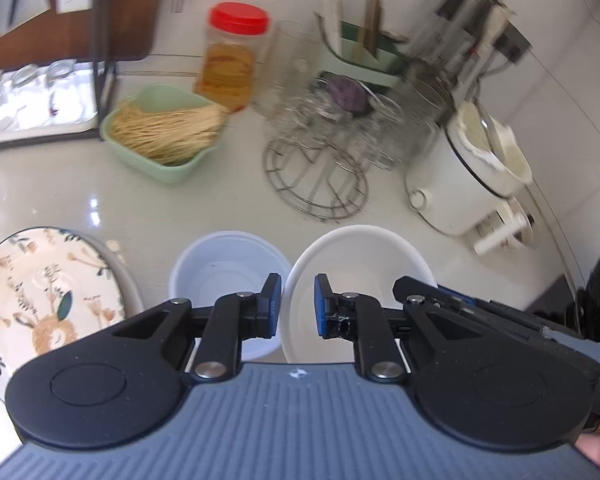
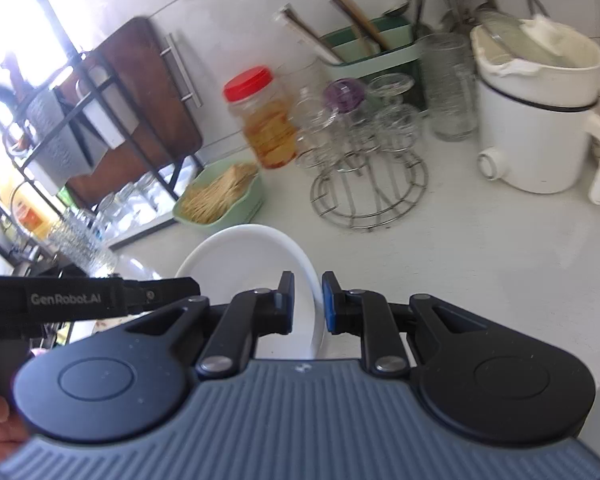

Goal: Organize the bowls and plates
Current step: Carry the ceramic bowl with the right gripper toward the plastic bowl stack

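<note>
Left wrist: two bowls — white bowl (image 1: pixel 356 256), pale bowl (image 1: pixel 224 256) — one floral plate (image 1: pixel 40 292); both jaws straddle white rim.

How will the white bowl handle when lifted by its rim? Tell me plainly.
The white bowl looks glazed and glossy, so it is probably slippery between the jaws. It appears stiff and ceramic, likely breakable if dropped. Held by one rim edge, it may tilt.

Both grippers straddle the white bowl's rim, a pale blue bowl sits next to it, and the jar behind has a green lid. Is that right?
Not quite: the jar has a red lid, as the left wrist view shows. The rest holds: the left gripper and right gripper both straddle the white bowl's rim, with the pale blue bowl next to it.
</note>
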A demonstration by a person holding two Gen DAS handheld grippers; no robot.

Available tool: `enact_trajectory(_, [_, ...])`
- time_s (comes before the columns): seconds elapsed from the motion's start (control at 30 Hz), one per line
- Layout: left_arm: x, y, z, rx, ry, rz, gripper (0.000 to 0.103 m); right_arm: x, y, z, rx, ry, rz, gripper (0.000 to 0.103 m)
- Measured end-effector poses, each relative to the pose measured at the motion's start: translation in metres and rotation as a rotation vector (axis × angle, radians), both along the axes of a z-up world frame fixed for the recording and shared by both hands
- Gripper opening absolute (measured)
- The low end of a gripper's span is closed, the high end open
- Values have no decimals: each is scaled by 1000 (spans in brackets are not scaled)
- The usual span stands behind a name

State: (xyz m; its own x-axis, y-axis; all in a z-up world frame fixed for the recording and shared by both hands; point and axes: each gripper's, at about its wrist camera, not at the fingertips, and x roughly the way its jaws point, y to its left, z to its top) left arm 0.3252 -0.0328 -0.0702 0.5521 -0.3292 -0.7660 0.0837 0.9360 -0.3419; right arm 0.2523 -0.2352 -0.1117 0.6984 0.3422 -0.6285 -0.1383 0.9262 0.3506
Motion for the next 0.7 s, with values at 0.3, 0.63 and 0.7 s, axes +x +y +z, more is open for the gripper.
enact_trajectory(0.3, [18,32,-11,-23,-3,103,19,36,30,-4,-46,33,104,19])
enact_trajectory(0.63, [47,59,-43,-23,18,162,19,75,60,-28,-100,73,174,19])
enact_trajectory(0.7, [49,63,-48,-27,26,177,19,79,68,-34,-128,83,194,19])
